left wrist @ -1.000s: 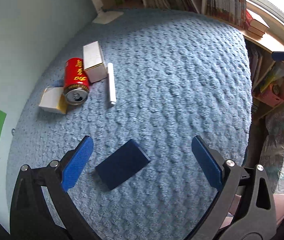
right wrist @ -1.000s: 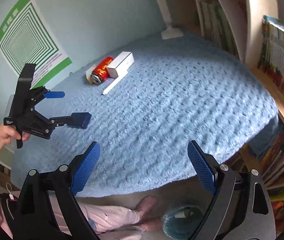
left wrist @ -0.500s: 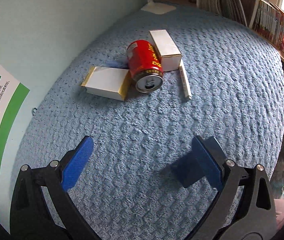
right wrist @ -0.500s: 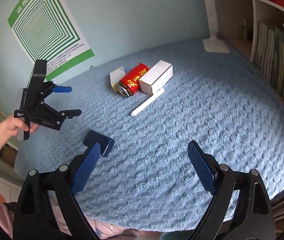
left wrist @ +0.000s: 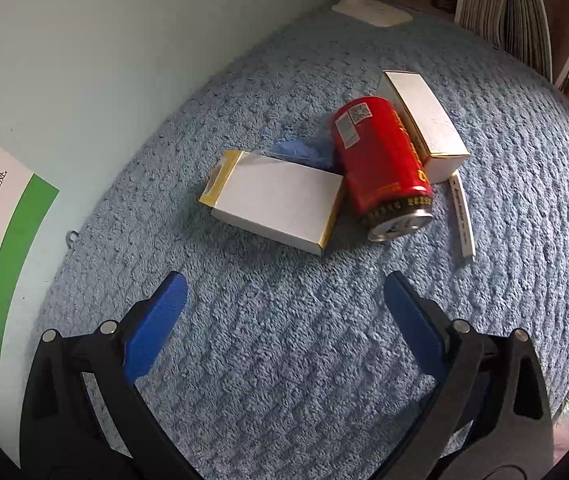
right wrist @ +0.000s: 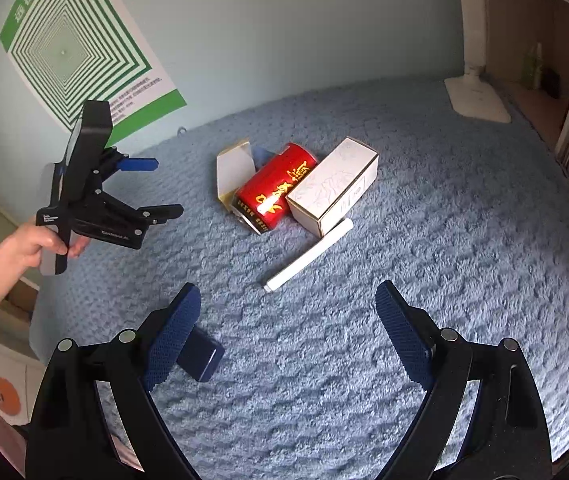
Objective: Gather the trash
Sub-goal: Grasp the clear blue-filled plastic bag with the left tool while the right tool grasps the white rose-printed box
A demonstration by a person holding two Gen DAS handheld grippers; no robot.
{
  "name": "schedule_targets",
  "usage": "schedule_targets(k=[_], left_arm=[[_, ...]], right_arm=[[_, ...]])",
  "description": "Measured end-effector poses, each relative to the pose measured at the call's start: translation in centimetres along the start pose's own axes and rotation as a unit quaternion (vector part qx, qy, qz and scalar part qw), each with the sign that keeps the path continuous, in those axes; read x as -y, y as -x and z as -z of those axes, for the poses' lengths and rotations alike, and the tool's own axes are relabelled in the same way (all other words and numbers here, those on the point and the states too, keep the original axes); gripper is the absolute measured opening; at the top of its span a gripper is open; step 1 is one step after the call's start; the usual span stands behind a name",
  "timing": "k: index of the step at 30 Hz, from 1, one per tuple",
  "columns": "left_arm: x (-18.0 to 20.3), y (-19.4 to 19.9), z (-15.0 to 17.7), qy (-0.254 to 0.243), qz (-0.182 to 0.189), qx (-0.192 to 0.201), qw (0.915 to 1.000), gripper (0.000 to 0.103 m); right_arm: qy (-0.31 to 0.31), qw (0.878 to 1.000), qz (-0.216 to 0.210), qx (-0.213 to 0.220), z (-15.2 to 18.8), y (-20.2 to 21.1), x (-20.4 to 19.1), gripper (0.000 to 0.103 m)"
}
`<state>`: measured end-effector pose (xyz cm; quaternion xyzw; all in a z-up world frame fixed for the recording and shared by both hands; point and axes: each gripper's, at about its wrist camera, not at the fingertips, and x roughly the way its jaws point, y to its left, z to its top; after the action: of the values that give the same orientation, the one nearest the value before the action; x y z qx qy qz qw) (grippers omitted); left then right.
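A red can (left wrist: pixel 382 168) lies on its side on the blue textured cloth (left wrist: pixel 284 360), between a flat white and gold box (left wrist: pixel 276 200) and a taller white box (left wrist: pixel 424 124). A white stick (left wrist: pixel 462 218) lies to the right of them. My left gripper (left wrist: pixel 284 292) is open and empty, a short way in front of the flat box. In the right wrist view the can (right wrist: pixel 276 188), the boxes (right wrist: pixel 332 188) and the stick (right wrist: pixel 308 256) lie ahead. My right gripper (right wrist: pixel 288 304) is open and empty. A dark blue box (right wrist: pixel 200 354) lies by its left finger.
A light blue wall with a green and white poster (right wrist: pixel 76 48) stands behind the cloth. A white lamp base (right wrist: pixel 476 96) sits at the back right. Bookshelves (left wrist: pixel 524 12) line the right side. The left gripper (right wrist: pixel 140 188) hangs at the left in the right wrist view.
My left gripper has moved away from the dark blue box toward the can and boxes, which now loom larger. My right gripper has moved in over the cloth toward the same group.
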<state>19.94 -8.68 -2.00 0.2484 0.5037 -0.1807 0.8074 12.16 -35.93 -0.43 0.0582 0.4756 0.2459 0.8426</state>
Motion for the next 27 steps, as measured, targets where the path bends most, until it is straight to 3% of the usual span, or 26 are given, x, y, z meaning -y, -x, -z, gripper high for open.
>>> schedule_targets(k=[7,12,27], left_arm=[[-1.8,-3.3,-3.1,0.011,0.015,-0.008,0.9998,0.096],[-2.3,-5.5,-5.0,-0.012,0.016,-0.015,0.9997,0.096],[-0.9,-10.1,-9.5,-0.092,0.075,-0.016,0.9928,0.093]], right_arm=[[-0.010,1.000,-0.003,-0.022,-3.6,-4.1,1.2,0.088],[-0.016,0.999,-0.004,-0.035,-5.6,-6.8,2.1,0.088],[-0.087,0.993,-0.007,-0.075,-8.7,-13.9,5.4,0.088]])
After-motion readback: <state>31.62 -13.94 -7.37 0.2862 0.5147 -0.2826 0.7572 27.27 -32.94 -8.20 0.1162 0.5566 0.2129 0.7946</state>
